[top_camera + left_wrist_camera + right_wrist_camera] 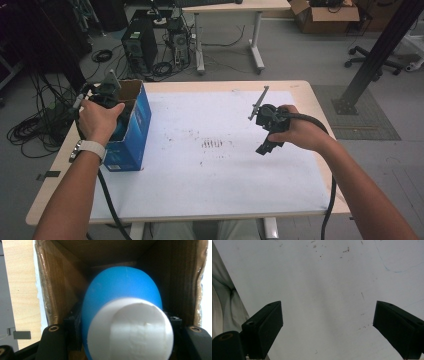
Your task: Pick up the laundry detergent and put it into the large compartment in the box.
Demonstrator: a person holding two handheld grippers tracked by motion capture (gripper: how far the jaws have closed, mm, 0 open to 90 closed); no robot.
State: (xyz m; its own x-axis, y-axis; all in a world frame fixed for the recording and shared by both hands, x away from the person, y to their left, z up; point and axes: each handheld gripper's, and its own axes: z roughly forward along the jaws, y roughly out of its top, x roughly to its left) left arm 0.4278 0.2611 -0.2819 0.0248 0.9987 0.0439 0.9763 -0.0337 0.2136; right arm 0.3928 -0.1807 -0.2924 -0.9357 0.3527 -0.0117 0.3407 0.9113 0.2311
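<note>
L gripper w/ blue-white object, angled into box.

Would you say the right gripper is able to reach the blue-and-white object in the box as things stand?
Probably not directly: the left gripper already clamps the blue-and-white object inside the blue cardboard box, occupying its opening, while the right gripper hangs open over the white sheet.

The box is raw brown cardboard inside, with glossy blue printed paper outside. The blue object looks like smooth, matt plastic, its white cap slightly ridged. The worktop is pale wood under a scuffed white sheet. Both claws are matt black plastic.
</note>
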